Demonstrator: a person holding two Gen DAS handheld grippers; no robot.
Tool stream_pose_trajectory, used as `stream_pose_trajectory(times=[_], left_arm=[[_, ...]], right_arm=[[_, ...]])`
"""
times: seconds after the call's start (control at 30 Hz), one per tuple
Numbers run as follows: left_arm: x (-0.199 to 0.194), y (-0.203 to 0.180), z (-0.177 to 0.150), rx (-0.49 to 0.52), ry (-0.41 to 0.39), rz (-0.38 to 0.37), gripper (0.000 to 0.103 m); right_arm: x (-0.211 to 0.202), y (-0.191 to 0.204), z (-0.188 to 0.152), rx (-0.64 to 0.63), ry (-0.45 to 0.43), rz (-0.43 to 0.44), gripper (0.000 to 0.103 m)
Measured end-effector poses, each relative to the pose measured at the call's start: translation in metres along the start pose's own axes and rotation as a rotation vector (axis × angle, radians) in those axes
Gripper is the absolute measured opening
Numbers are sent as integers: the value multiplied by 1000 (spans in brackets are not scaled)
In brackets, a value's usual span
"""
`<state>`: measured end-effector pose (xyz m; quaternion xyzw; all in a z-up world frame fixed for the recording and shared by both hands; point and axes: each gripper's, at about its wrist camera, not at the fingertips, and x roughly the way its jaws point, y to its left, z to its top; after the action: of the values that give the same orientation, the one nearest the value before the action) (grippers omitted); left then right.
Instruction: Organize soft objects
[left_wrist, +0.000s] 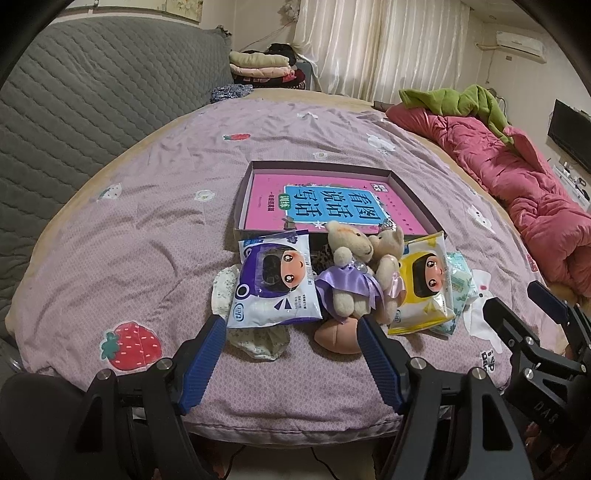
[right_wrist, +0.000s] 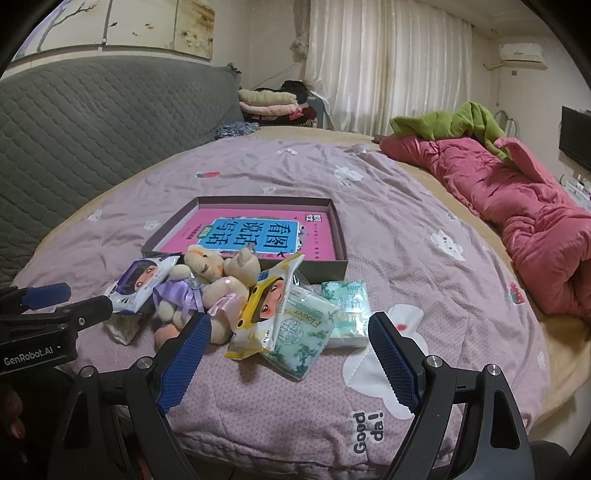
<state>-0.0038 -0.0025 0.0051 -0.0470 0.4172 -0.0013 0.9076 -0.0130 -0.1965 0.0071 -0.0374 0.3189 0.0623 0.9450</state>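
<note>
In the left wrist view the left gripper (left_wrist: 291, 325) hangs with jaws wide and empty, the purple-dressed bear (left_wrist: 349, 275) just ahead between them, unsorted; the right wrist view shows the right gripper (right_wrist: 290, 325) equally agape before the tissue pack (right_wrist: 301, 328), so a first grasp toward the box (right_wrist: 338, 236) seems next.

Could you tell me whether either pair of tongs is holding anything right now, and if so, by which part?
Nothing is held. The left tongs and the right tongs both stand open and empty, short of the pile of soft toys and packets.
</note>
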Motion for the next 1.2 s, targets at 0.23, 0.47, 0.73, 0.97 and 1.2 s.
stream_pose_trajectory(times=[0.23, 0.47, 0.73, 0.97, 1.2], left_arm=[[7, 13, 1, -34, 25, -3, 73], [13, 24, 3, -65, 38, -8, 73], [24, 31, 4, -79, 51, -8, 73], [32, 34, 8, -85, 59, -12, 73], [39, 37, 12, -87, 66, -48, 73]], right_arm=[[1, -11, -3, 23, -7, 1, 88], [5, -15, -3, 49, -14, 30, 88], [20, -13, -4, 56, 66, 60, 88], [36, -15, -2, 84, 101, 85, 88], [50, -9, -1, 62, 123, 103, 88]])
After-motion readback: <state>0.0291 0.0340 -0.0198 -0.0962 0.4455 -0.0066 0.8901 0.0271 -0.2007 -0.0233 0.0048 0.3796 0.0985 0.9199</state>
